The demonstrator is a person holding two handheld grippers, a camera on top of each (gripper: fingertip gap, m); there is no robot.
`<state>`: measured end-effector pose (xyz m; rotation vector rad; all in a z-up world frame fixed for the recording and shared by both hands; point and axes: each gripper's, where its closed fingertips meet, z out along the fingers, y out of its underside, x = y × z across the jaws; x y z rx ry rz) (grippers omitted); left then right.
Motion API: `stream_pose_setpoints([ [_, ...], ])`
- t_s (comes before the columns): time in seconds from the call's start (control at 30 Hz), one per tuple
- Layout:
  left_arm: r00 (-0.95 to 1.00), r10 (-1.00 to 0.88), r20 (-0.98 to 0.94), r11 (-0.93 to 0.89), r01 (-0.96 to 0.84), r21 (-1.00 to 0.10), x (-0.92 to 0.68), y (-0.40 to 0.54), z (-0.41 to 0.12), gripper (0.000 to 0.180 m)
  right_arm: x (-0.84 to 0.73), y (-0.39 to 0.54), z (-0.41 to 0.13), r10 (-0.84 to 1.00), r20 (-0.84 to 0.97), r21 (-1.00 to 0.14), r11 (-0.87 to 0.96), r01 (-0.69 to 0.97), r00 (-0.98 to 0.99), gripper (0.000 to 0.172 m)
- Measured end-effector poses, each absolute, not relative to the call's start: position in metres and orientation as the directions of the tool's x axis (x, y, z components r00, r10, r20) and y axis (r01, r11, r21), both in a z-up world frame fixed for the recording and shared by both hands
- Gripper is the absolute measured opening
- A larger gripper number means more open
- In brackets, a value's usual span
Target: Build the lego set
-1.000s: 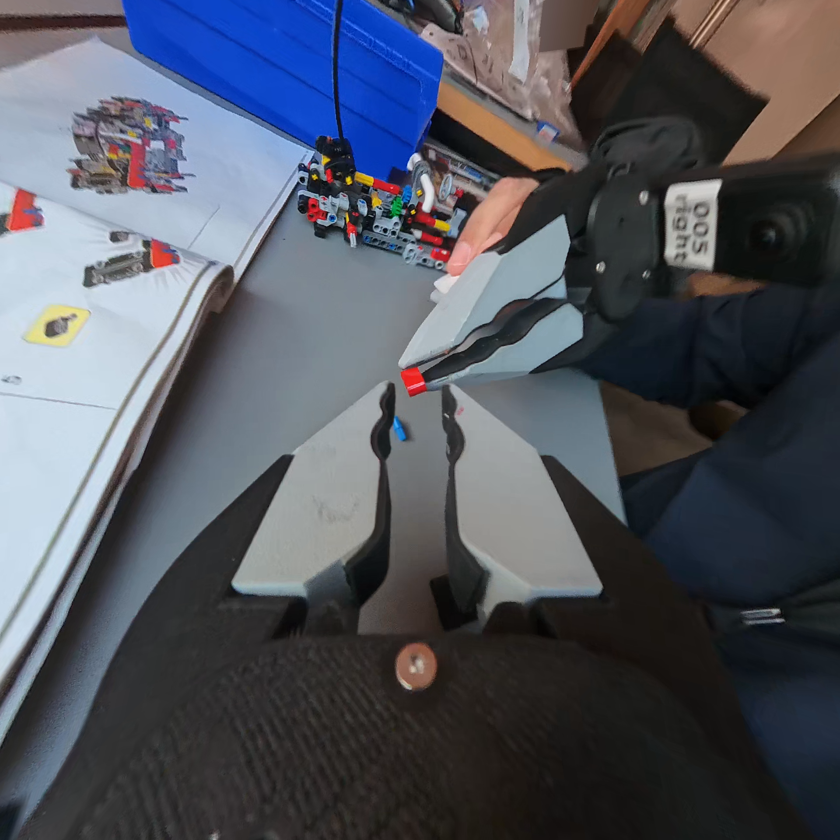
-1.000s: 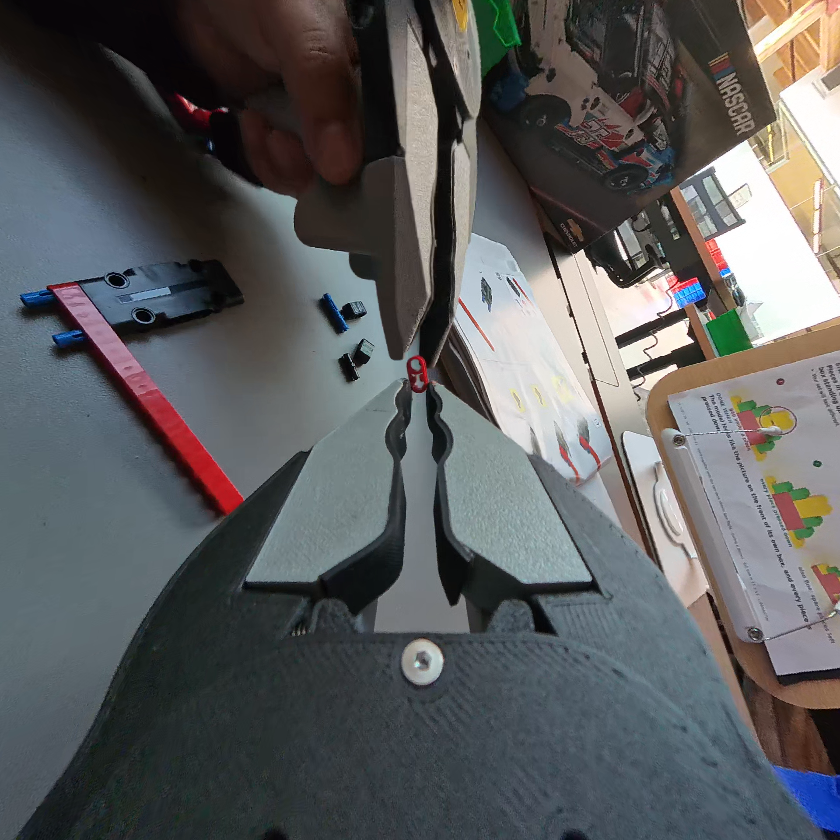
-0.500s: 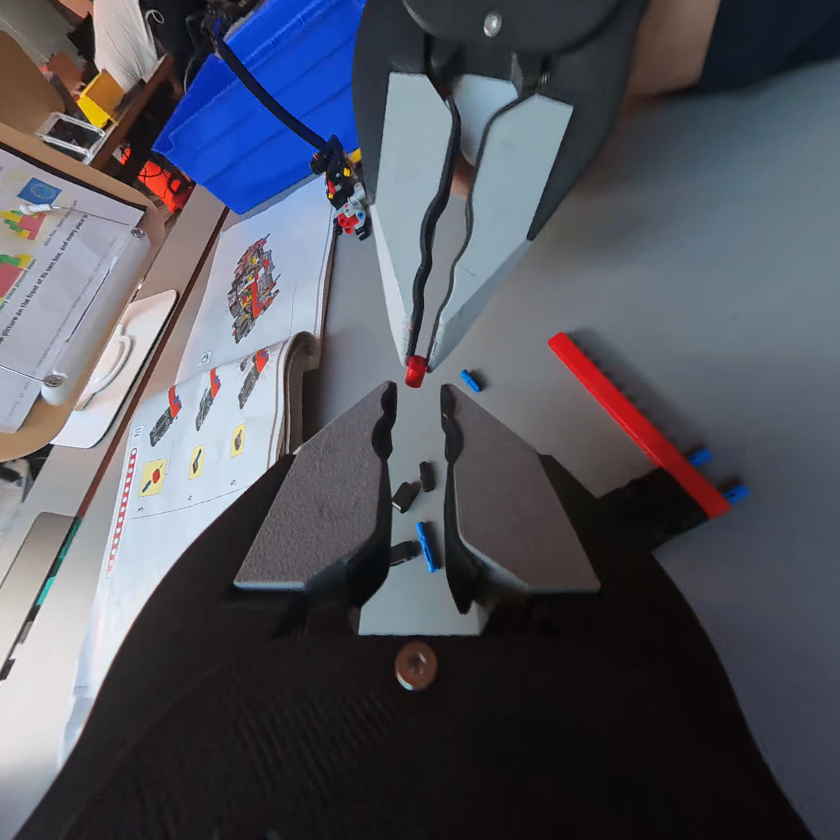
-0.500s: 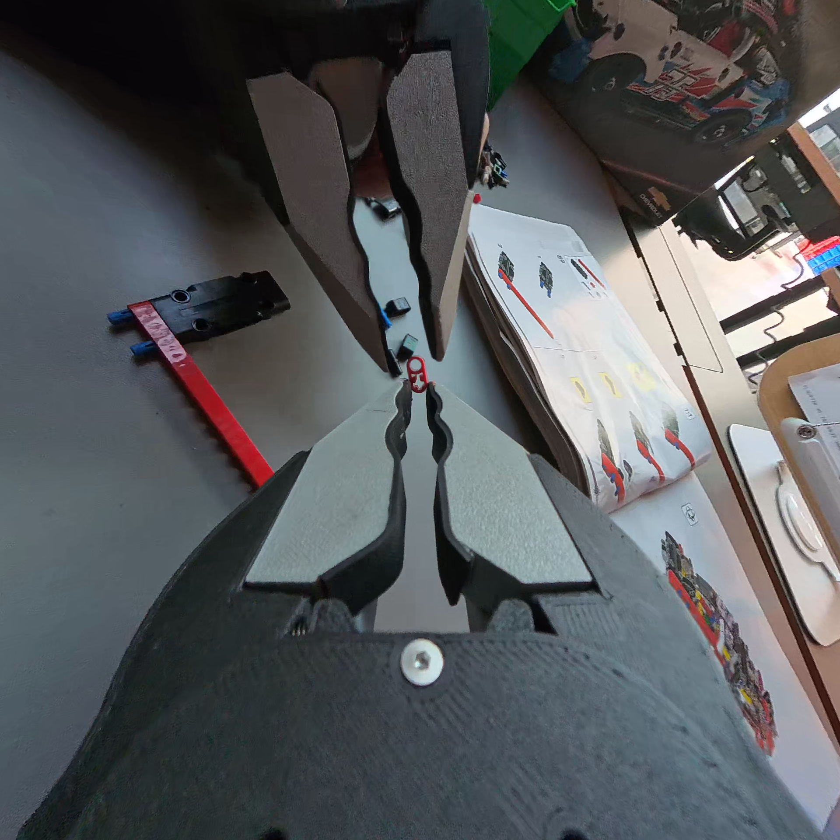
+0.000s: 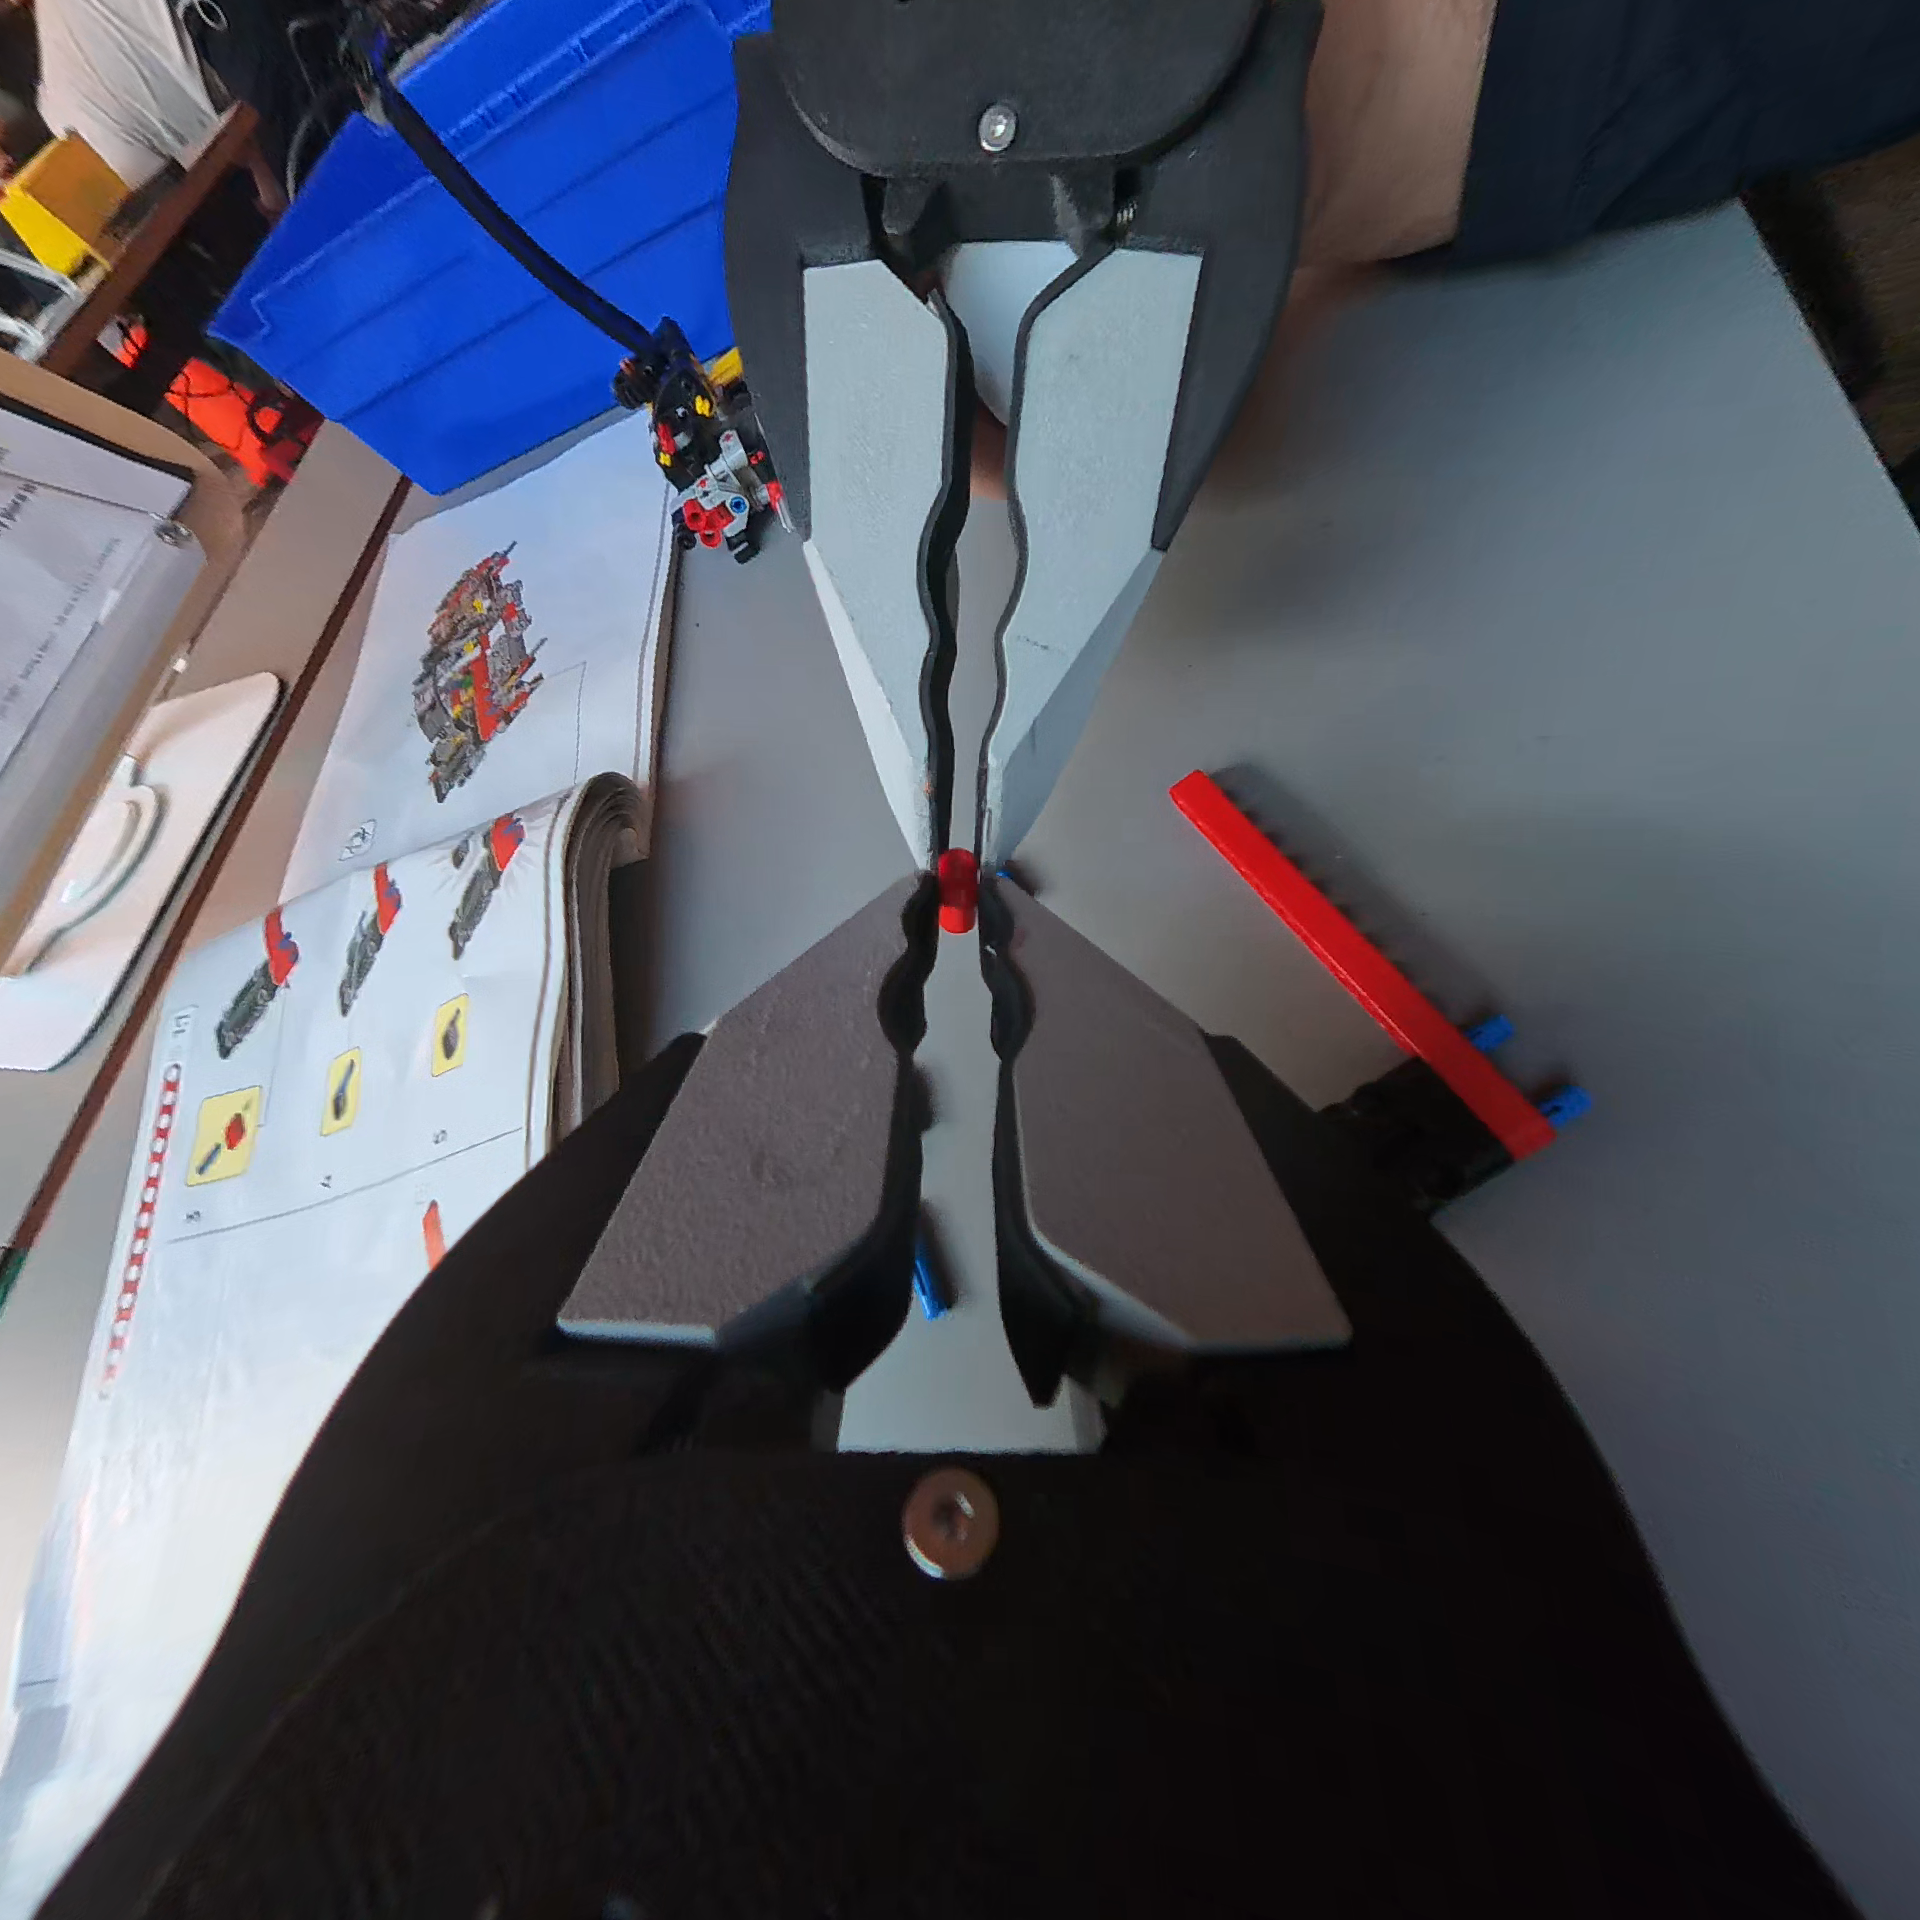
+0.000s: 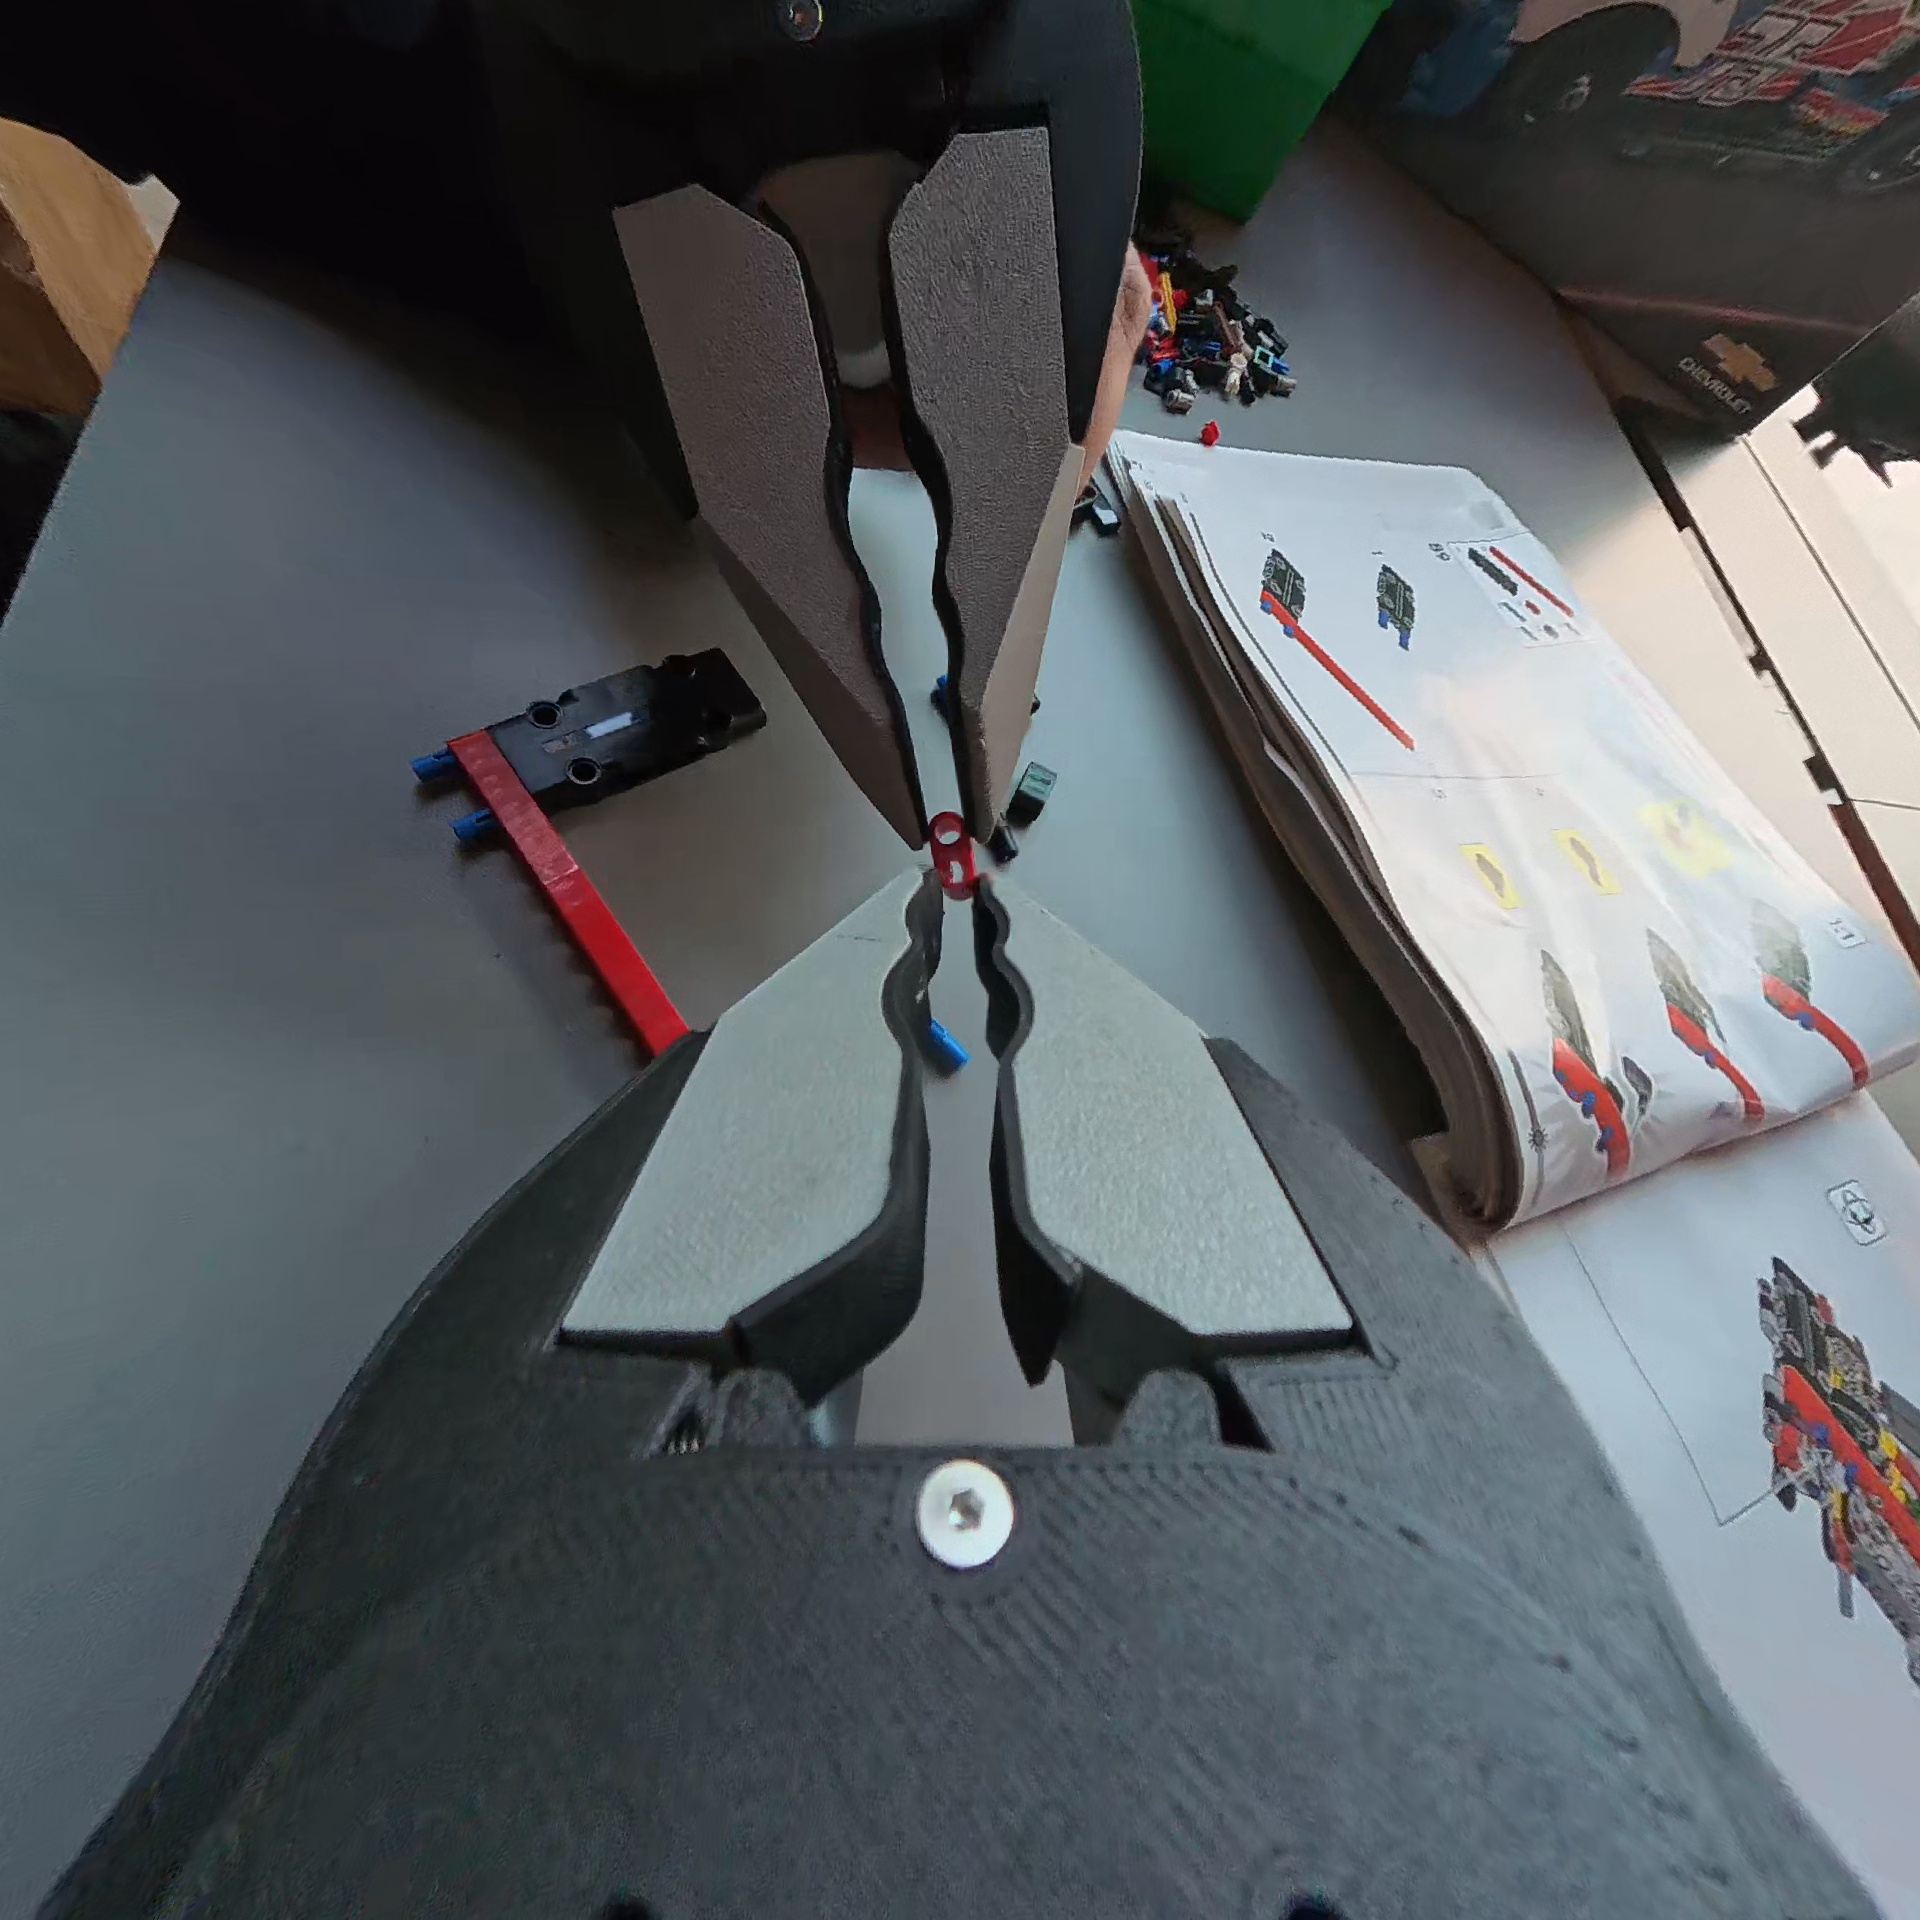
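A small red connector piece [image 5: 956, 891] with two holes hangs above the grey table [image 5: 1507, 571], gripped from both ends. My left gripper [image 5: 956, 914] is shut on its near end in the left wrist view. My right gripper [image 5: 961, 847] comes in from the top, shut on the far end. In the right wrist view the red connector [image 6: 951, 854] sits between my right gripper [image 6: 951, 896] below and my left gripper [image 6: 943, 821] above. The two grippers stand tip to tip.
A long red beam [image 6: 561, 883] pinned to a black panel [image 6: 634, 727] lies on the table. An open instruction booklet [image 6: 1507, 779], a blue pin [image 6: 945, 1044], small black pieces [image 6: 1034, 790], a blue bin [image 5: 468, 260], a part-built model [image 5: 707, 457] and a loose parts pile [image 6: 1216, 332] are around. My right tips are roughly 4 centimetres from the blue pin [image 6: 945, 1044].
My left gripper swung round to face the right one, moved up to the red connector and closed on its free end. My right gripper stayed shut on the connector.
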<state>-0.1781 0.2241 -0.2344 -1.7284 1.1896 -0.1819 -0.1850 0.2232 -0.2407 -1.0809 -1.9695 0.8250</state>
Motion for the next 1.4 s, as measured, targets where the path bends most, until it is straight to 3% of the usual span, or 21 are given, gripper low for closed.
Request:
stream_pose_setpoints([
  [0.37, 0.523, -0.814, -0.253, -0.211, -0.671, -0.71, -0.185, 0.223, -0.268, 0.005, -0.169, 0.237, -0.26, 0.891, 0.231, -0.733, 0.423, 0.533, -0.39, 0.009],
  [0.7, 0.537, -0.814, -0.222, -0.27, -0.688, -0.673, -0.189, 0.221, -0.278, 0.006, -0.166, 0.24, -0.275, 0.896, 0.192, -0.692, 0.412, 0.593, -0.4, 0.011],
  [1.4, 0.548, -0.82, -0.167, -0.278, -0.635, -0.721, -0.183, 0.219, -0.266, 0.012, -0.169, 0.24, -0.281, 0.905, 0.08, -0.7, 0.35, 0.622, -0.418, 0.012],
])
